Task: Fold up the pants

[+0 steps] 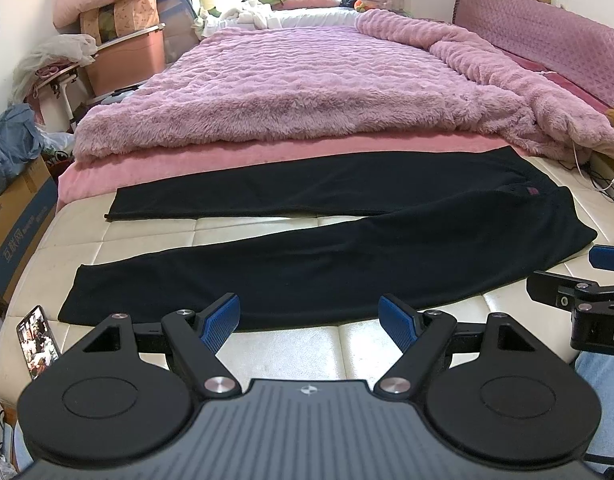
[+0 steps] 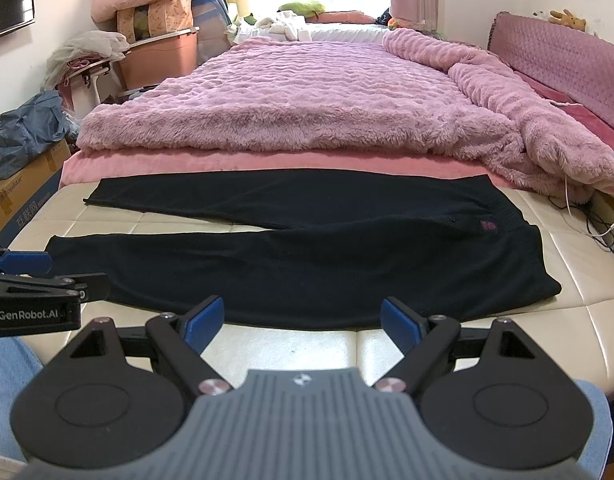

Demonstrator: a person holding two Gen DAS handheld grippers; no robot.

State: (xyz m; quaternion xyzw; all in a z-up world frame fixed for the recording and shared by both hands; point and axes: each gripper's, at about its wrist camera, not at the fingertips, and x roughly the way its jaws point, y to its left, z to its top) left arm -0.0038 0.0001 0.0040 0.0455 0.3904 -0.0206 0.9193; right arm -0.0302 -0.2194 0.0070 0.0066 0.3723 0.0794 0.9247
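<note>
Black pants (image 1: 327,256) lie spread flat on the cream mattress (image 1: 291,344), waistband at the right, both legs running left in a V. They also show in the right wrist view (image 2: 307,268). My left gripper (image 1: 309,322) is open and empty, just short of the near leg's front edge. My right gripper (image 2: 303,322) is open and empty, just short of the same edge, nearer the waist. Each gripper shows at the side of the other's view, the right gripper (image 1: 611,258) and the left gripper (image 2: 23,262).
A fluffy pink blanket (image 1: 307,92) covers the bed behind the pants. A phone (image 1: 37,342) leans at the mattress's left front corner. Cardboard boxes (image 1: 15,220) and bags stand left of the bed. Cables (image 1: 603,188) lie at the right edge.
</note>
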